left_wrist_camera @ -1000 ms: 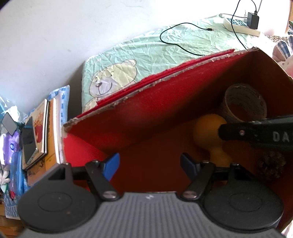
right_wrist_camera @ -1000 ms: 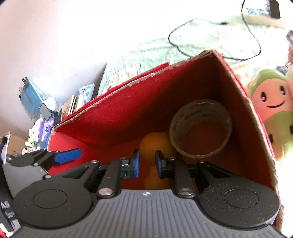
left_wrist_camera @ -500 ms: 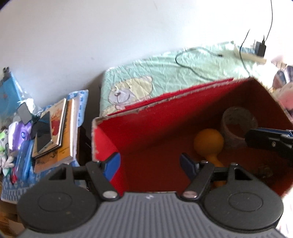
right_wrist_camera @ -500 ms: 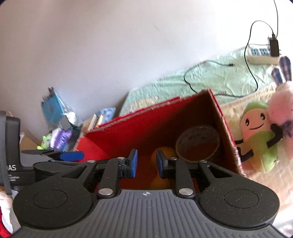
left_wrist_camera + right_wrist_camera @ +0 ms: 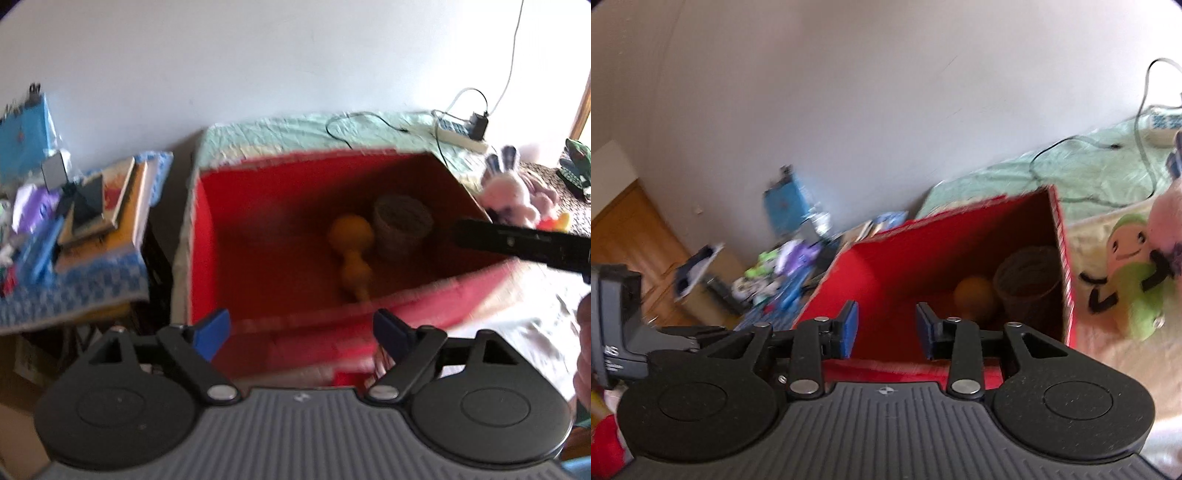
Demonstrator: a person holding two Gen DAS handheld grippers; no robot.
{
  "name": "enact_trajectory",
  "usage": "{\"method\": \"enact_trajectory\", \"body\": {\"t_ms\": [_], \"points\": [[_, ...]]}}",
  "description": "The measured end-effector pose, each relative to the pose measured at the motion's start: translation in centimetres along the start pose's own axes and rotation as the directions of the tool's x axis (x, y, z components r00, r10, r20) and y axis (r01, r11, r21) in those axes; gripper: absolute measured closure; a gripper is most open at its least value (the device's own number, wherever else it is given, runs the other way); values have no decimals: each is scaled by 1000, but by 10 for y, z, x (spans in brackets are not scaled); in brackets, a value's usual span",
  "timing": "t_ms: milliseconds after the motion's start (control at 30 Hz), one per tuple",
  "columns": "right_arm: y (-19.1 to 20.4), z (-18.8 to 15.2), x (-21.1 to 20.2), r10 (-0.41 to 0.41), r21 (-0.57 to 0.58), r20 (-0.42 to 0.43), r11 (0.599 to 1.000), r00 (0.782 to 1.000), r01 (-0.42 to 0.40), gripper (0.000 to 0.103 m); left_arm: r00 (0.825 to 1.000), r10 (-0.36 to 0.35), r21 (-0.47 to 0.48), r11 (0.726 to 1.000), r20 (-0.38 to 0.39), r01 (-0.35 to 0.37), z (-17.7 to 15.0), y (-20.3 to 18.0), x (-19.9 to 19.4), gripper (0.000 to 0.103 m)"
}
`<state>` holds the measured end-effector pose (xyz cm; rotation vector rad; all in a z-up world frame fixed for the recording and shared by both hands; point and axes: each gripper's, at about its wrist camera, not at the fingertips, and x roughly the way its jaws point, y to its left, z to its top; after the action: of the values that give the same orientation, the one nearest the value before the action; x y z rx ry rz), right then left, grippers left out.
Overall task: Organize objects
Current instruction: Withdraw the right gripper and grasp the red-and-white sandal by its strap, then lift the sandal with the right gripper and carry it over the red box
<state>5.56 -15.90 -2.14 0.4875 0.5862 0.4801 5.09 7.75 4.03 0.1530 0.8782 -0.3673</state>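
Red box (image 5: 229, 236) sits just ahead of both empty, spread-fingered tools, the left gripper (image 5: 301, 330) and right gripper (image 5: 885, 329); inside, beyond their fingertips, orange toy (image 5: 351, 240) touches tape roll (image 5: 402, 225).

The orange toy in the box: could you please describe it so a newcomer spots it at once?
Find the red box on the bed. On its floor, beside a tape roll, lies the orange toy: two smooth bulbs joined by a narrow waist, unlike the hollow ring.

Motion blur smears the red box's (image 5: 207, 236) near rim and the books (image 5: 107, 206) on the left; a hand (image 5: 583, 354) is cut off at right.
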Motion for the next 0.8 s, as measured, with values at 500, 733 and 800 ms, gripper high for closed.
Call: {"method": "enact_trajectory", "body": {"t_ms": [500,733,800], "points": [[-19,-53,31,142,191,-330,978,933,-81,66,991,-44,-55,998,-126,37,-65,-52,16,25],[-14,-62,40,132,200,-369,978,920,-60,66,987,-16,-78,997,-158,4,-72,-56,35,41],[-14,-63,43,118,201,-386,979,915,-42,65,986,-22,-85,996,-166,7,-74,-56,39,46]]}}
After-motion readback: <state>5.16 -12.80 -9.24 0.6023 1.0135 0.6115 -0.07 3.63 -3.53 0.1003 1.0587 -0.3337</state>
